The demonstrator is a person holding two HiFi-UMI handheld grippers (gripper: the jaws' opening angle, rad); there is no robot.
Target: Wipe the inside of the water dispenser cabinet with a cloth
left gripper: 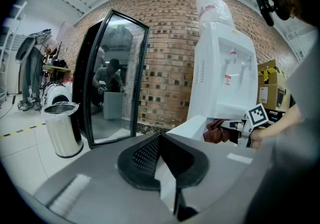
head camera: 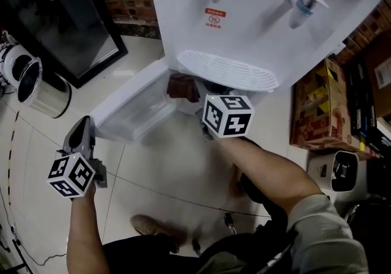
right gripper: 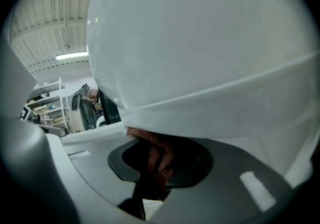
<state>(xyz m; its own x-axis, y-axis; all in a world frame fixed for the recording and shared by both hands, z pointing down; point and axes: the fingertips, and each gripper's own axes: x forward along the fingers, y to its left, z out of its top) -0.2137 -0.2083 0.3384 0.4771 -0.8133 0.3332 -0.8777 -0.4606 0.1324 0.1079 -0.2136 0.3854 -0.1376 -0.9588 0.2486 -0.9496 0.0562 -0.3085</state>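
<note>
The white water dispenser (head camera: 256,16) stands ahead with its low cabinet door (head camera: 131,107) swung open to the left. A reddish-brown cloth (head camera: 181,86) sits at the cabinet mouth under the drip tray (head camera: 226,70). My right gripper (head camera: 198,95) reaches in there, shut on the cloth (right gripper: 157,154), which bunches between its jaws (right gripper: 155,168) just below the dispenser's white body (right gripper: 200,43). My left gripper (head camera: 82,129) hangs off to the left of the door, shut and empty (left gripper: 162,165). From the left gripper view the cloth (left gripper: 216,130) and the right gripper's marker cube (left gripper: 256,115) show at the cabinet.
A steel bin (head camera: 30,86) and a black-framed glass panel (head camera: 67,22) stand at the left on the tiled floor. Cardboard boxes (head camera: 317,107) crowd the dispenser's right side. A brick wall runs behind. The person's shoe (head camera: 149,227) is on the floor below.
</note>
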